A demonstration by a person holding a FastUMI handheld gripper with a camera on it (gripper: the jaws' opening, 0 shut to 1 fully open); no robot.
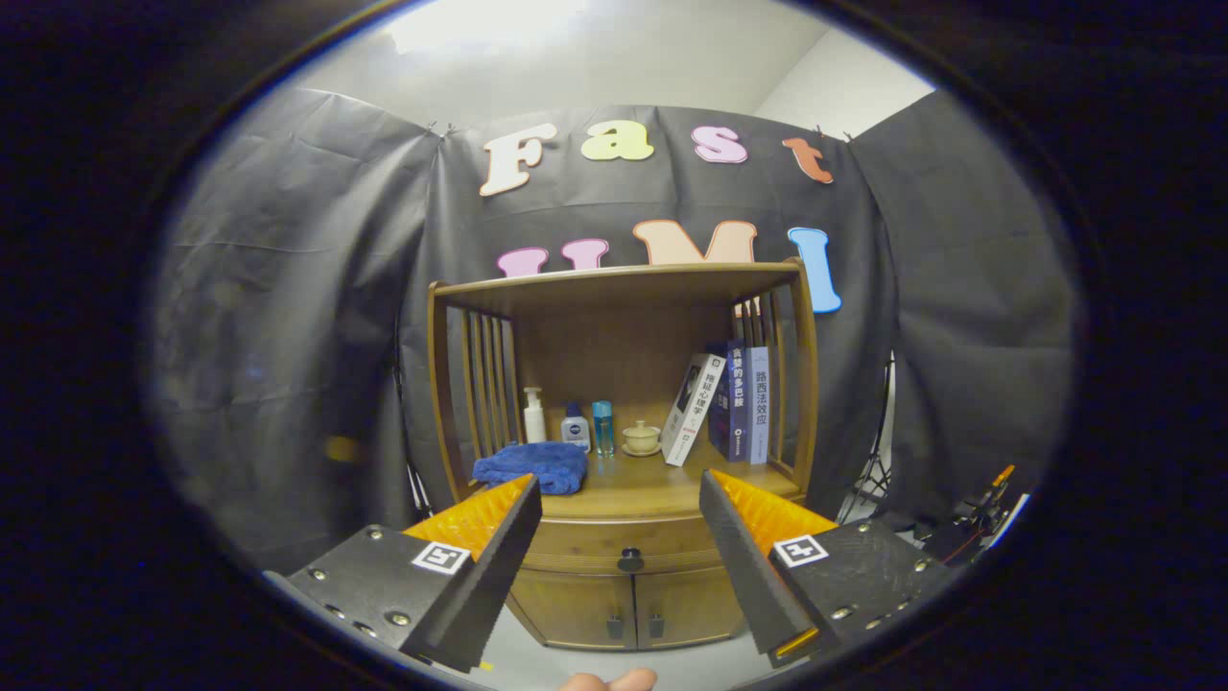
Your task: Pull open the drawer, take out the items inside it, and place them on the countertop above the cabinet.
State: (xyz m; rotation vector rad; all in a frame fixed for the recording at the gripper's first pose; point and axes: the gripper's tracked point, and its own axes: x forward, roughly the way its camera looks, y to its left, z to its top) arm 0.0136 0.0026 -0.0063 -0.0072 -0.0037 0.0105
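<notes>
- Booth backdrop: dark cloth wall, pale ceiling above; a tripod leg shows beside the cabinet.
- Gripper view: brown wooden cabinet with slatted sides (pixel 624 451) stands dead ahead, well beyond the claw (pixel 621 509).
- Claw fingers wide apart, holding nothing; the cabinet front sits in the gap between them.
- Task thing: closed wooden drawer with a small dark knob (pixel 630 559), just under the worktop (pixel 652 489), above two lower doors. Fully shut, contents hidden.
- Worktop already crowded: folded blue towel (pixel 533 466) at the front by the left finger; behind it a white pump bottle (pixel 533 416), a small white-and-blue bottle (pixel 576 427) and a clear blue-tinted bottle (pixel 602 427); a pale ceramic cup on a saucer (pixel 641 439) mid-shelf; a white book leaning on upright dark blue books (pixel 734 403) to the right.
- Fingertips of a hand (pixel 609 680) show below the claw.
- Step, my read: approach, drawer pull not yet started.
- Risks:
  - knob is small; off-centre closing could slip off it, or just push against the drawer front.
  - pulling at an angle could jam the drawer or tug the whole cabinet.
  - little bare worktop; setting items down could knock over the bottles or cup, or land them on the towel and tip them.
  - leaning book could topple if nudged.
</notes>
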